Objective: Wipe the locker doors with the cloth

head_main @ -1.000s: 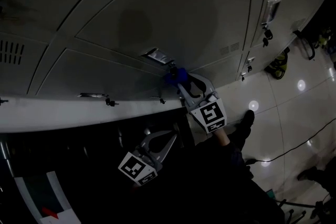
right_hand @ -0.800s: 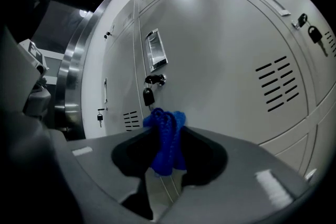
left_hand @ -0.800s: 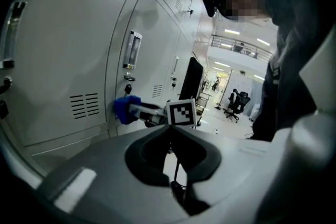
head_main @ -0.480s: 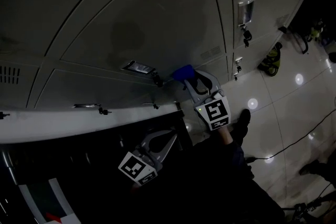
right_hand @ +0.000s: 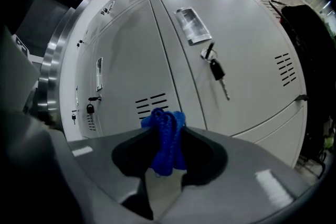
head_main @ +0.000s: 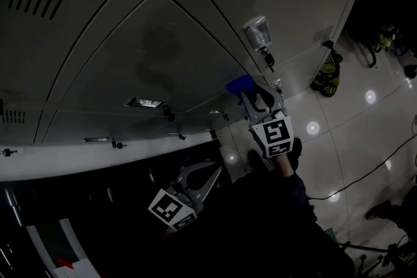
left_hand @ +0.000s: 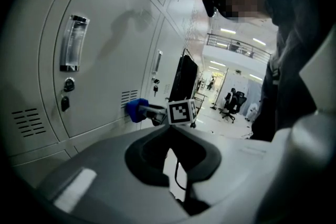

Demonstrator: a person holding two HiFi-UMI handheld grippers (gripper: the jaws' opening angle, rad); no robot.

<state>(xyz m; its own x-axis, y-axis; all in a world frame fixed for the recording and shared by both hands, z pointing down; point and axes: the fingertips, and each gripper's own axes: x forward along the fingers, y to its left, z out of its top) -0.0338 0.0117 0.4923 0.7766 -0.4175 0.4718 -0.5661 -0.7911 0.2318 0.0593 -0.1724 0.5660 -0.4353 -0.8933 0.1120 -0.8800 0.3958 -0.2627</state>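
Observation:
Grey locker doors (head_main: 195, 29) fill the head view. My right gripper (head_main: 246, 92) is shut on a bunched blue cloth (head_main: 239, 84) and presses it on the lower right part of a door, just below a clear label holder (head_main: 257, 32) and a hanging key (head_main: 268, 62). In the right gripper view the cloth (right_hand: 165, 136) sticks out between the jaws, facing a vented door (right_hand: 126, 71). My left gripper (head_main: 210, 172) hangs low, away from the lockers, shut on nothing. The left gripper view shows the cloth (left_hand: 135, 110) against the door (left_hand: 115, 60).
A pale ledge (head_main: 98, 153) runs below the lockers at left. The glossy tiled floor (head_main: 365, 140) at right carries a cable (head_main: 374, 163) and a yellow-green object (head_main: 326, 78). A dark shoe (head_main: 296, 150) stands beneath the right gripper. More keys hang in neighbouring doors (right_hand: 218, 73).
My right gripper has slid the cloth rightward along the door, away from the lower latch and under the label holder. The left gripper has stayed in place.

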